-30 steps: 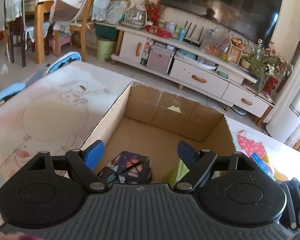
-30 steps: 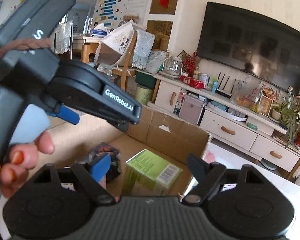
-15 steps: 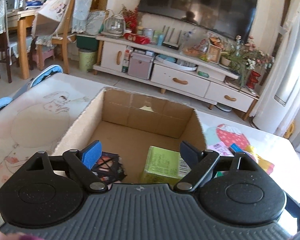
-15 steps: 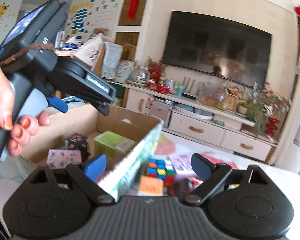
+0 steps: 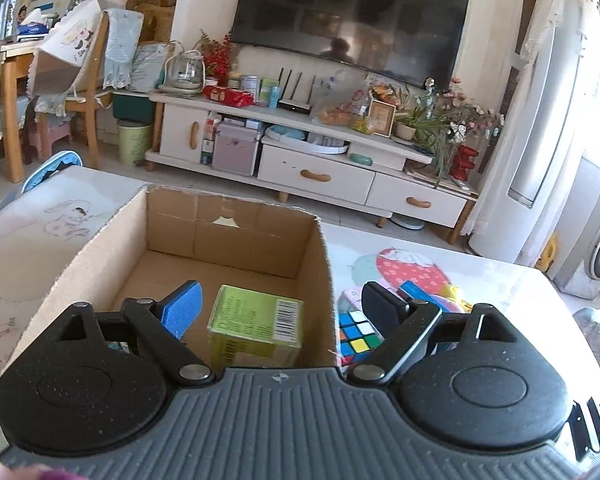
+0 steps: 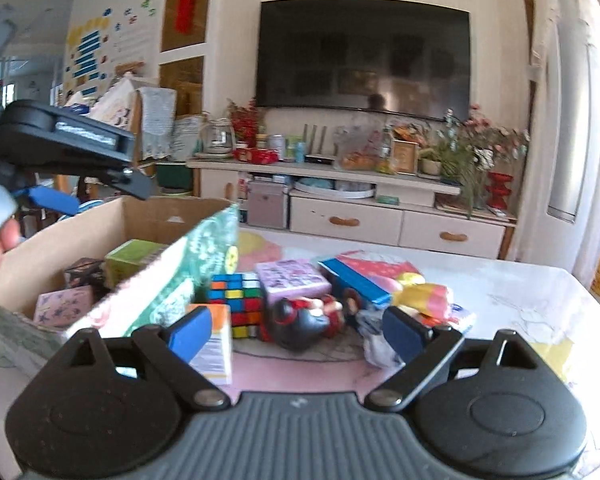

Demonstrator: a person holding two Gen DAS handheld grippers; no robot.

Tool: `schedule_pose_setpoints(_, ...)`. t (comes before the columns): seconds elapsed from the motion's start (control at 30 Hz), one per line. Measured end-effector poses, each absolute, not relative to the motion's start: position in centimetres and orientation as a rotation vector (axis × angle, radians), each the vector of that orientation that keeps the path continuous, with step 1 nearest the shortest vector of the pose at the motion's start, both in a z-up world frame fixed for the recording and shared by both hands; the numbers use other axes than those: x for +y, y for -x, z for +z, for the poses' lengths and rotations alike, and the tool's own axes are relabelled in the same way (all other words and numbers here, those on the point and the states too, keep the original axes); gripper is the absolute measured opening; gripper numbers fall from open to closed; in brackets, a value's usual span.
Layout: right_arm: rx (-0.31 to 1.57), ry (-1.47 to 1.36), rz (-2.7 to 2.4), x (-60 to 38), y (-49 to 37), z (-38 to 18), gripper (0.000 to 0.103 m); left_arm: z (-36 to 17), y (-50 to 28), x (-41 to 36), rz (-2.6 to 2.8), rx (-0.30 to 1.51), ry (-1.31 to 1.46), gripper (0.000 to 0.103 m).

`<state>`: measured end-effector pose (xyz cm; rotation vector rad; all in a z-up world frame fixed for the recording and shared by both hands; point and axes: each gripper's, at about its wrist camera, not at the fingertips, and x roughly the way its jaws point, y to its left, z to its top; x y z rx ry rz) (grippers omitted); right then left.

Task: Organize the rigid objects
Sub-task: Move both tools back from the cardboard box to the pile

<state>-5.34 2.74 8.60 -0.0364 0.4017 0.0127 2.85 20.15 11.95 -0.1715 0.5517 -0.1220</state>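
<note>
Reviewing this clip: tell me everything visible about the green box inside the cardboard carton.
The green box is a small lime-green carton that looks like printed card, with fine text and a white barcode label on its top face. It looks closed and undamaged, resting flat on the floor of the open cardboard carton near the right wall, though contact with that wall cannot be judged. In the right wrist view it sits beside a dark patterned cube. Neither tool touches it.
</note>
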Motion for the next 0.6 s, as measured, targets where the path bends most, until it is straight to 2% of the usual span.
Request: schedule_pose_setpoints(0.6,0.465,-0.042,-0.12,-5.0,3.6,5.7,0.092,11.0,-1.4,18.7,-0.258,0.541,0.064,0.103)
